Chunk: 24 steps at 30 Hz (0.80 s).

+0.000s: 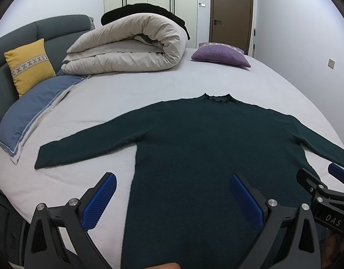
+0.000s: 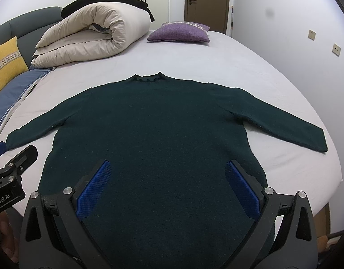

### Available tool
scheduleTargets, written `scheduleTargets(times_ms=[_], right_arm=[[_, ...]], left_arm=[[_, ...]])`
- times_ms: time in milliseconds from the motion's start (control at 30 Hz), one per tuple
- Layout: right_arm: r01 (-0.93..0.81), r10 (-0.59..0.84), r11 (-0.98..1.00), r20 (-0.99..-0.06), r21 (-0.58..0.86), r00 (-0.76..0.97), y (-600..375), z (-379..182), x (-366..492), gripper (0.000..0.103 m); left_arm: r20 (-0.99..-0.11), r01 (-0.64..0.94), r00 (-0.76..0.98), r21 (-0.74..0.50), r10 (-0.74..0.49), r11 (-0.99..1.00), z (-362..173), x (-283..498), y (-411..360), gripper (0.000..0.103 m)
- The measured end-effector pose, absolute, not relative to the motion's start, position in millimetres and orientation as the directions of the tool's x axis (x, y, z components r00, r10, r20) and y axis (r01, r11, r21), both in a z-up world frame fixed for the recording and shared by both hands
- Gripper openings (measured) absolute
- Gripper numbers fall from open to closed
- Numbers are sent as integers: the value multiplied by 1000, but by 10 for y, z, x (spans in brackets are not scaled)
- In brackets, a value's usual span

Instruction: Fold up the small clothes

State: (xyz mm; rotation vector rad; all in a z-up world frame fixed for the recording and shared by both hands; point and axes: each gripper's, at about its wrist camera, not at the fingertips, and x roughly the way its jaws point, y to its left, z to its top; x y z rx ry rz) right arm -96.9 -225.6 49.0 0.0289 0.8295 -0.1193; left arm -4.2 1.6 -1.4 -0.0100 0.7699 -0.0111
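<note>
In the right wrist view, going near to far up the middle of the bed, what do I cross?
right gripper, open over the hem → dark green sweater lying flat, sleeves spread → its ruffled collar → bare sheet → purple cushion → brown door.

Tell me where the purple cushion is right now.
The purple cushion lies at the far end of the bed, beyond the sweater's collar and right of the rolled beige duvet, in front of the brown door.
</note>
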Motion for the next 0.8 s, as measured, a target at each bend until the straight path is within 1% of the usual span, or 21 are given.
scheduleTargets(times_ms=[133,200,267,333,433,500,600,667,700,733,800], right_arm=[[150,-90,989,-738,15,669,-2513,451,-962,103],[189,-88,980,-729,57,679,-2809,444,-970,103],[249,-96,962,-712,113,695,-3239,440,-1004,103],[339,-124,923,-696,180,708,-3770,420,-1068,103],[493,-160,804,-678,332,717,-4746,283,-1236,103],[580,-163,675,-674,456,720,-5400,117,-1376,98],[634,-142,465,-655,618,742,-6238,-188,-1568,93],[659,-159,369,-653,656,740,-6626,-359,-1648,90],[661,-160,340,-651,669,742,-6769,-431,-1663,87],[651,-154,323,-640,687,753,-6889,-485,-1660,82],[630,-161,326,-615,705,772,-7033,-521,-1635,79]], left_arm=[[-713,55,692,-109,-117,993,-57,-2,-13,103],[-703,68,699,-117,-131,991,-59,6,-63,103],[-693,90,707,-112,-143,990,-67,15,-147,103],[-705,108,691,-117,-159,987,-85,64,-225,103],[-729,128,654,-155,-201,980,-133,192,-318,103],[-743,127,633,-177,-217,976,-172,278,-377,103],[-750,128,621,-190,-228,973,-235,411,-489,103],[-752,139,614,-196,-239,971,-283,498,-569,103],[-750,143,613,-202,-247,969,-305,540,-605,103],[-740,148,618,-221,-265,964,-326,589,-636,103],[-738,138,618,-238,-271,962,-368,665,-676,103]])
